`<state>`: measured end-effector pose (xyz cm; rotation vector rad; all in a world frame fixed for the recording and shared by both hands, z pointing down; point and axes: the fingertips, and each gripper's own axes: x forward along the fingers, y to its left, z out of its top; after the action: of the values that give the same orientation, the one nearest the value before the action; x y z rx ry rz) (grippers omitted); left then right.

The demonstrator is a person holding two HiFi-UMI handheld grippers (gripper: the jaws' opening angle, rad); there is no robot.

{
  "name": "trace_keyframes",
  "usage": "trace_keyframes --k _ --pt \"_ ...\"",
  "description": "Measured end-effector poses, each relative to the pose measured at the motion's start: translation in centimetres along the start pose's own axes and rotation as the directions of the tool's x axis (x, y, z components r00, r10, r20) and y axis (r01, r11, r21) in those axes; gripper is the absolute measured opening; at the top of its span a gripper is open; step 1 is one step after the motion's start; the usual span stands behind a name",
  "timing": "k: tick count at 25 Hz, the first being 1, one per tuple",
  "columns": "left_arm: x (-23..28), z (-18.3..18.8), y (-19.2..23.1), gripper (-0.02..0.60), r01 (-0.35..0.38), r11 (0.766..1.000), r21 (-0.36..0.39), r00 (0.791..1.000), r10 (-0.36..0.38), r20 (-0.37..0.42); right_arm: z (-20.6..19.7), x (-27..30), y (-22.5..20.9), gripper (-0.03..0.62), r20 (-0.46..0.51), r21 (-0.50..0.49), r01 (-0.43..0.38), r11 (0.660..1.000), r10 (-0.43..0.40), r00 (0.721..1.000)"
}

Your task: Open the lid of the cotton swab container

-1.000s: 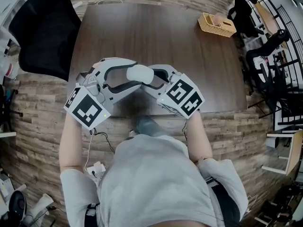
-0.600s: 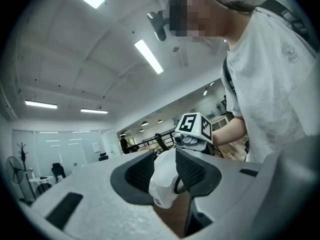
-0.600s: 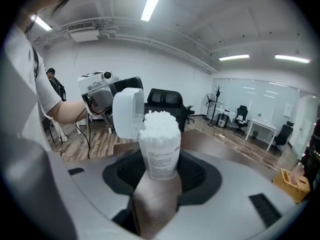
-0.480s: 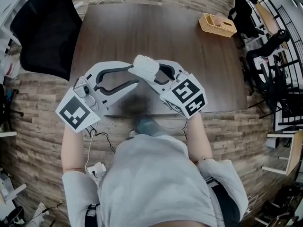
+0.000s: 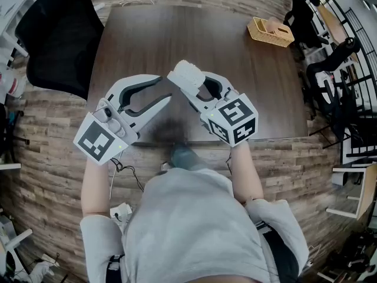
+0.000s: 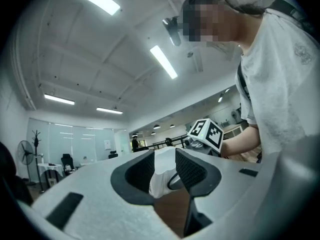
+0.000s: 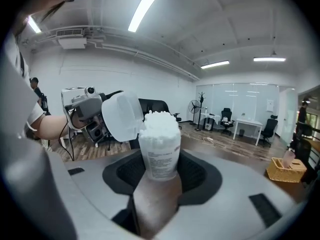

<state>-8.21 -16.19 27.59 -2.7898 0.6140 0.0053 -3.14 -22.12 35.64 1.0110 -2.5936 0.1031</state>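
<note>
Dark brown wooden table (image 5: 141,34), near edge: left gripper (image 5: 165,89) (jaws just closed partway, nothing between them) beside right gripper (image 5: 191,85) clamped on the white plastic cotton swab container (image 7: 160,154), its translucent flip lid (image 7: 122,116) swung open; woven wicker basket (image 5: 263,36) at far corner.

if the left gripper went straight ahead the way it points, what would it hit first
Most likely the cotton swab container held in the right gripper: it shows dead ahead through the left gripper's jaws, which have just been closing with nothing gripped. How near is hard to judge.
</note>
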Motion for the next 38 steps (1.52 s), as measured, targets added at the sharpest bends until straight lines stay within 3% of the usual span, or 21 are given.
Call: trace_keyframes --k 7,15,27,33,38 --pt "-0.7 -0.5 1.7 0.128 -0.205 0.977 -0.057 0.979 0.205 -0.006 0.2 -1.2 -0.4 0.190 0.036 0.025 0.065 0.998 -0.066 0.997" --pt "-1.8 -1.0 2.9 0.054 -0.400 0.915 -0.048 0.916 0.398 -0.046 1.2 -3.3 -1.3 0.190 0.094 0.041 0.142 0.989 -0.145 0.985" --pt "-4.3 -0.9 3.3 0.026 -0.542 0.836 -0.084 0.840 0.538 -0.065 2.4 -6.4 -1.7 0.190 0.130 0.049 0.220 0.974 -0.225 0.966" --pt "-5.5 -1.6 3.0 0.026 -0.585 0.807 -0.080 0.810 0.579 -0.090 2.4 -7.5 -1.9 0.191 0.147 0.058 0.259 0.964 -0.265 0.953" --pt "-5.9 -1.9 2.2 0.026 -0.602 0.794 -0.083 0.797 0.593 -0.109 2.3 -8.6 -1.9 0.190 0.159 0.067 0.280 0.958 -0.288 0.945"
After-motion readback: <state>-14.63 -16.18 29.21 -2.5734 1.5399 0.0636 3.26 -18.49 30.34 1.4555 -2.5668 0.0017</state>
